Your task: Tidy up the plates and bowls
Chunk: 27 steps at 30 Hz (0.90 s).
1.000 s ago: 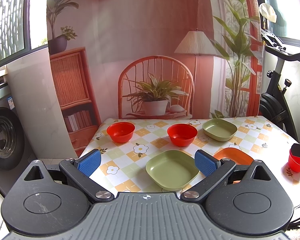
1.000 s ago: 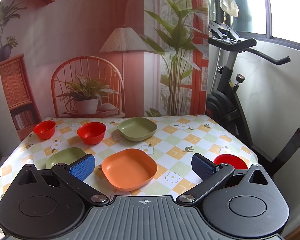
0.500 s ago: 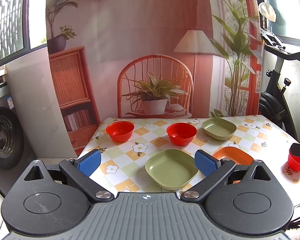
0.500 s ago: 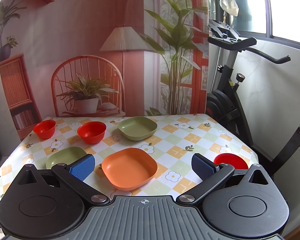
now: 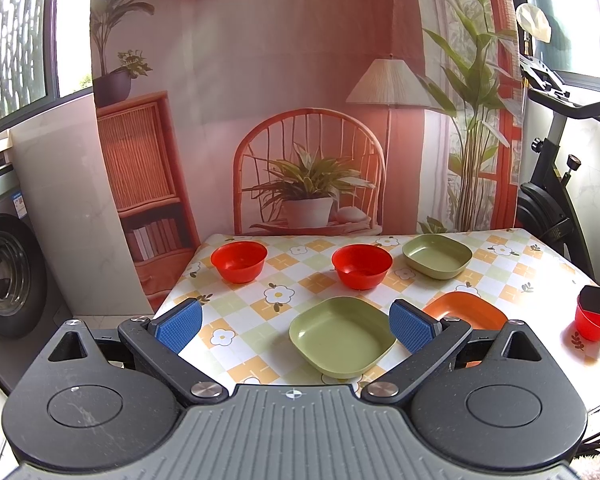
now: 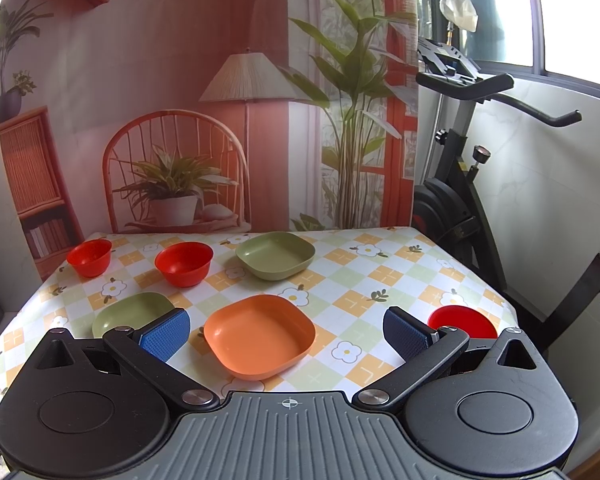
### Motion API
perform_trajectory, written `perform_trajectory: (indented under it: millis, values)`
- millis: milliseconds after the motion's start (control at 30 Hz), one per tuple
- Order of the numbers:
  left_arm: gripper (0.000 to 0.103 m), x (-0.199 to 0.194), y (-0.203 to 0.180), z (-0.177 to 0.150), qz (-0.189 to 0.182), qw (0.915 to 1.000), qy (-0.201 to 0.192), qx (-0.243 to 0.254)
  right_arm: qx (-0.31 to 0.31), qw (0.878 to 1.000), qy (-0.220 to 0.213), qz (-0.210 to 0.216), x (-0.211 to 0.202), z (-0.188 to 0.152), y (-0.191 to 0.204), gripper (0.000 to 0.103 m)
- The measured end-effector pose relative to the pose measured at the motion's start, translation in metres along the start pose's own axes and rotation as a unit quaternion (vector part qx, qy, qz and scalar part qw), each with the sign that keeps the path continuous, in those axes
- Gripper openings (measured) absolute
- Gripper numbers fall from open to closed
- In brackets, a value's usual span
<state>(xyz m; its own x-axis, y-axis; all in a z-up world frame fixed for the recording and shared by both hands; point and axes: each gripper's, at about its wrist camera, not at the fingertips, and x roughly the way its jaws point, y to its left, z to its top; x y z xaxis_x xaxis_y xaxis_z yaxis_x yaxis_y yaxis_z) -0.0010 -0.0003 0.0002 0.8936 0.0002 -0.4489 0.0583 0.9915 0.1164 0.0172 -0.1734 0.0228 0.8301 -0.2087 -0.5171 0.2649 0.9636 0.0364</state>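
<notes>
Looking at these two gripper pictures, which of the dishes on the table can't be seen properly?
- Right wrist view: the red bowl at the table's right edge is half hidden behind the right gripper finger.
- Right wrist view: the near green square plate is partly covered by the other finger.
- Left wrist view: the orange square plate sits partly behind the left gripper.

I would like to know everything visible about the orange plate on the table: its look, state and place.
The orange plate is a square dish with rounded corners and a shallow raised rim; it looks like matte plastic. It is empty and lies flat, upright, on the checkered flower tablecloth, near the front edge. Nothing touches or stacks on it. A green plate lies to its left, another green plate behind it. The right gripper hovers open before it, not gripping it.
</notes>
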Motion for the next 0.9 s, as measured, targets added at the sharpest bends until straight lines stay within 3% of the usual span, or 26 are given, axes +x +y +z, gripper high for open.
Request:
perform_trajectory:
  millis: [900]
  values:
    - [0.101,0.008,-0.004,-0.006,0.004,1.0000,0.004,-0.004,0.002,1.000,0.000,0.001,0.004,0.004,-0.002,0.103]
